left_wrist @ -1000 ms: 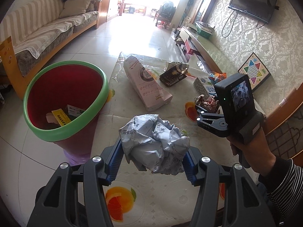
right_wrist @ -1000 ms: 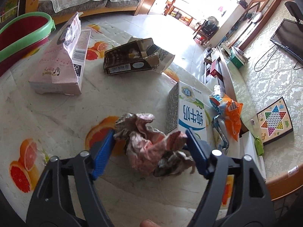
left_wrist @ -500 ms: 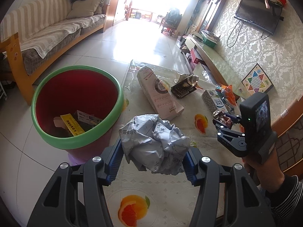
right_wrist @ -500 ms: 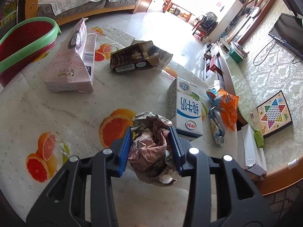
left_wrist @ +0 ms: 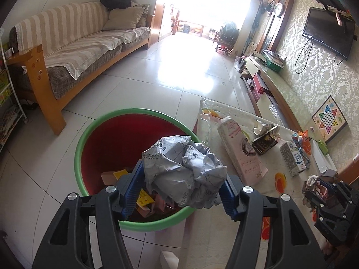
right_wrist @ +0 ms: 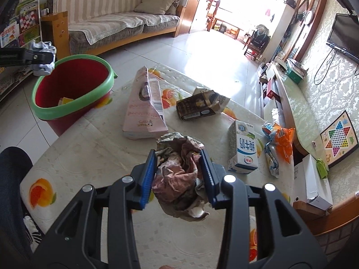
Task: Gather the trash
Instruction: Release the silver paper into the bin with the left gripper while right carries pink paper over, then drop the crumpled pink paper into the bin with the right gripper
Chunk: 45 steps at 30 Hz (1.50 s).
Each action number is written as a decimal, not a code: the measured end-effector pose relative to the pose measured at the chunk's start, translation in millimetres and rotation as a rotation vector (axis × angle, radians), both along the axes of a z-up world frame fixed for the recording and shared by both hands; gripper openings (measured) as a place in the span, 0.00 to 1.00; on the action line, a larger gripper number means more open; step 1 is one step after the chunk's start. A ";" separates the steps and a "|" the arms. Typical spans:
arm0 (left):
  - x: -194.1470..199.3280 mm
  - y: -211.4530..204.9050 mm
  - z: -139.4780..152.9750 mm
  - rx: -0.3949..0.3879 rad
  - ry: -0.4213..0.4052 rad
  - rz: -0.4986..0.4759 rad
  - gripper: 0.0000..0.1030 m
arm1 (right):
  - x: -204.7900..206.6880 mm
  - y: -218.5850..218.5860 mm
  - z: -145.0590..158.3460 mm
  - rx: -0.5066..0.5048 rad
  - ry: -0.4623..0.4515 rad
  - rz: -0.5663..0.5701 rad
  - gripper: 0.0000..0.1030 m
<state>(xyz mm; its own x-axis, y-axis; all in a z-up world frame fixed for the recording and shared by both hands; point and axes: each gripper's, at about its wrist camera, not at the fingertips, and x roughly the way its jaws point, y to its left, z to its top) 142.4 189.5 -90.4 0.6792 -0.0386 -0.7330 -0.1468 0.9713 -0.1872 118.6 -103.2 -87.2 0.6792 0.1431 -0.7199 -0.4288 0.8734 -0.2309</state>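
Left tool (left_wrist: 179, 190) opening around grey wad (left_wrist: 184, 172) above bin (left_wrist: 94, 130); right tool (right_wrist: 178, 177) pinching one brown wad (right_wrist: 177, 174).

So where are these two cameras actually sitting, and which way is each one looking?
Left view: rides on the left tongs, looking down along them at the crumpled grey paper over the red bin; the jaws are opening.
Right view: rides on the right tongs, looking down at the brownish wrapper above the table; a dark trouser leg shows.
Shared: bin, pink carton, milk box, each other's tongs.
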 end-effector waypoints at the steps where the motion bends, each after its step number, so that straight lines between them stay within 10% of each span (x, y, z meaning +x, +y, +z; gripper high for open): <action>1: 6.8 4.5 -3.2 0.009 0.013 0.006 0.58 | -2.2 2.8 3.0 0.006 -0.003 0.005 0.37; 11: 15.0 31.2 -22.6 0.047 0.061 0.084 0.89 | -12.0 30.2 24.8 0.053 -0.019 0.056 0.37; 40: -96.2 120.4 -0.6 -0.029 -0.014 0.280 0.90 | 55.2 250.7 21.6 0.122 0.080 0.325 0.37; 43: -98.0 123.7 -2.5 -0.036 -0.010 0.290 0.90 | 54.8 261.6 15.3 0.105 0.127 0.347 0.53; 45: -99.5 123.3 -3.6 -0.037 -0.007 0.290 0.90 | 54.2 268.0 13.6 0.104 0.160 0.360 0.84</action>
